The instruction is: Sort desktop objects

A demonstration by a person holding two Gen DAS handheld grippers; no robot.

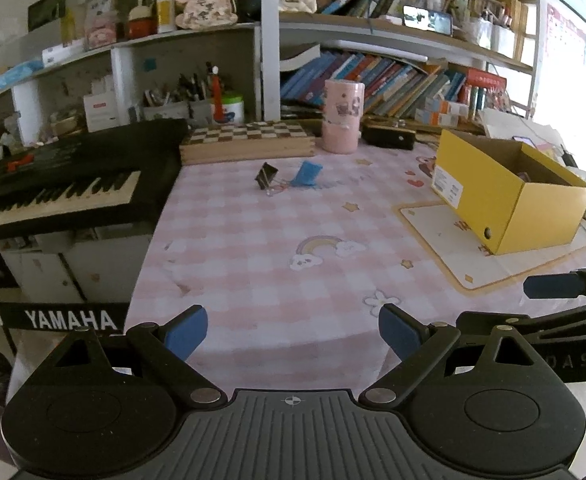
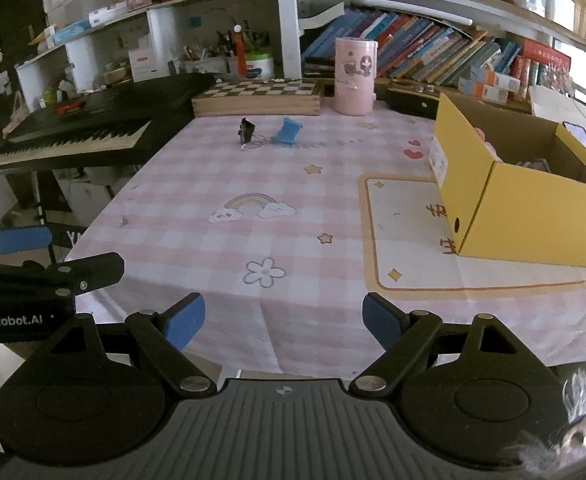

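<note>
- Left wrist view: left gripper (image 1: 293, 330) hanging back at the near edge of the table (image 1: 253, 264), jaws spread wide, nothing between the blue pads.
- Same view: black binder clip (image 1: 266, 175) and blue clip (image 1: 307, 173) sitting just beside each other at the far end of the pink checked cloth, near the chessboard (image 1: 247, 140) and the pink tin (image 1: 343, 117). Well apart from the gripper.
- Yellow box (image 1: 509, 196) open on the right, on the cream mat (image 1: 445, 240). Something inside, too hidden to name.
- Right wrist view: right gripper (image 2: 284, 322) also at the near edge, jaws wide open, holding nothing. Other gripper poking in at the left edge.
- Same two clips up at the far end, black one at (image 2: 246, 130), blue one at (image 2: 287, 132), still out on the cloth.
- Box at (image 2: 525, 208) with a few bits showing inside, something pinkish among them.
- Progress guess: partly done, judging by stuff already in the box. Two clips left to pick up, probably headed for that box. Neither reach started yet.
</note>
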